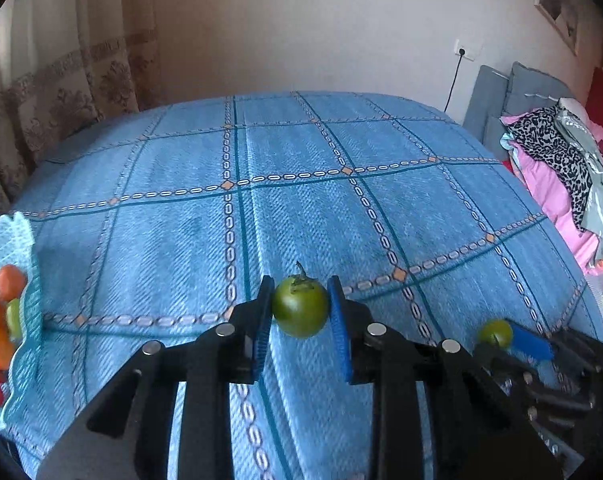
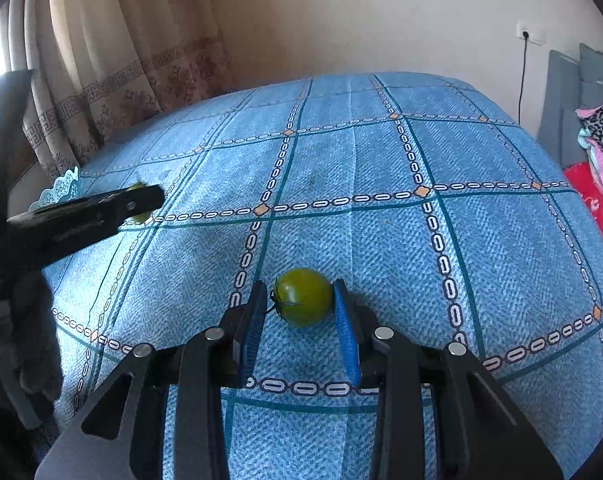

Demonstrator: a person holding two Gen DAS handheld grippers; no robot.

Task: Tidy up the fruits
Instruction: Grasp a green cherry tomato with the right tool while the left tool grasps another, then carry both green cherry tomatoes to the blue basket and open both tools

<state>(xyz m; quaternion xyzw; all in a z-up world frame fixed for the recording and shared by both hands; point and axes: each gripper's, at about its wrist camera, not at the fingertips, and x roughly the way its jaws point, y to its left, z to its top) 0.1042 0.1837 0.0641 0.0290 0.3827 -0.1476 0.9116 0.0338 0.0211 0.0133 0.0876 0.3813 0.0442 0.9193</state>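
Observation:
My left gripper (image 1: 300,300) is shut on a green tomato (image 1: 300,312) with its stem up, held between the blue pads above the blue checked tablecloth (image 1: 301,200). My right gripper (image 2: 301,296) is shut on a second green tomato (image 2: 305,300), stem pointing left. In the left wrist view that second tomato (image 1: 495,334) shows at the lower right beside a blue finger (image 1: 529,345). In the right wrist view the left gripper's black finger (image 2: 101,210) crosses the left side and hides most of its tomato (image 2: 140,217).
A light blue lacy basket (image 1: 25,320) at the table's left edge holds several orange, red and green tomatoes; its rim (image 2: 61,192) also shows in the right wrist view. Curtains hang behind the table. A sofa with piled clothes (image 1: 561,168) stands to the right.

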